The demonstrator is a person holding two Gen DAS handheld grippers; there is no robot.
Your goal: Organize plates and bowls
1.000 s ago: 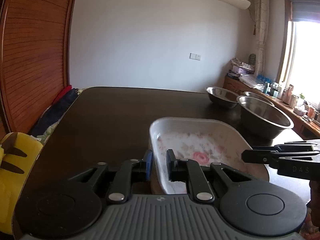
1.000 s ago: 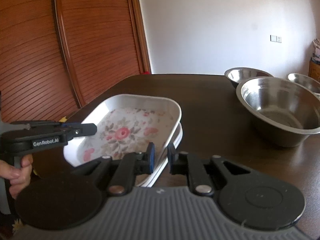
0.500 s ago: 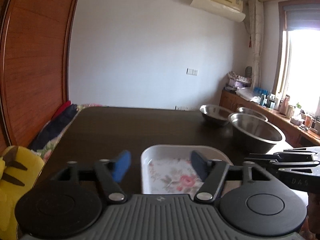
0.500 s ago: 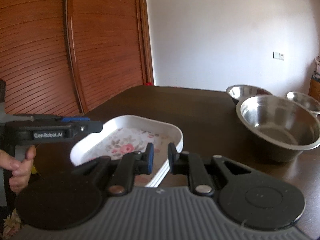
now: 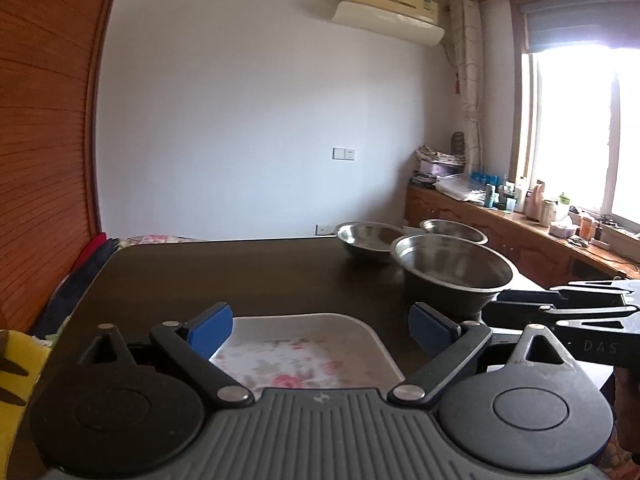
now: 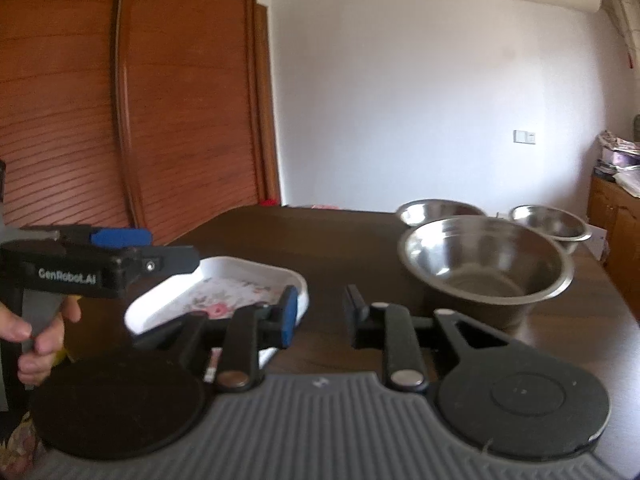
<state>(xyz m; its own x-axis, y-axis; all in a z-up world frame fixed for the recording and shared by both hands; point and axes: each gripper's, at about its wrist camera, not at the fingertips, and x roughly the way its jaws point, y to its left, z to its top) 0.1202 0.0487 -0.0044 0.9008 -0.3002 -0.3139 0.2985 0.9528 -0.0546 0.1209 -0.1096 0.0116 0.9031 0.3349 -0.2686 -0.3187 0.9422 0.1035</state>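
Left gripper [image 5: 320,330]: its jaws stand wide apart and have just been opening; nothing is pressed between the blue pads [image 5: 210,330]. The floral plate lies below and beyond the gap, free of it.
Right gripper [image 6: 318,312]: its jaws are a little apart and have just been opening; only the bare table shows between them, so it holds nothing. In the left wrist view its black body comes in from the right edge.
Hand [image 6: 38,334]: a person's hand grips the handle of the left gripper, at the left edge of the right wrist view.
Floral plate [image 6: 224,292]: a white, rounded rectangular plate with a pink flower pattern, flat on the table, just beyond both grippers. In the right wrist view it lies left of the jaws; a second white rim seems to show under it, but I cannot tell this for sure.
Table [image 5: 240,272]: dark brown, and it carries all the dishes.
Large steel bowl [image 6: 486,264]: upright on the table, farther back and right of the plate, well apart from it.
Two smaller steel bowls [image 6: 440,210]: upright behind the large bowl, near the far edge of the table, side by side.
Wooden slatted doors [image 6: 132,120]: far left, behind the table.
Air conditioner [image 5: 390,20]: high on the white back wall.
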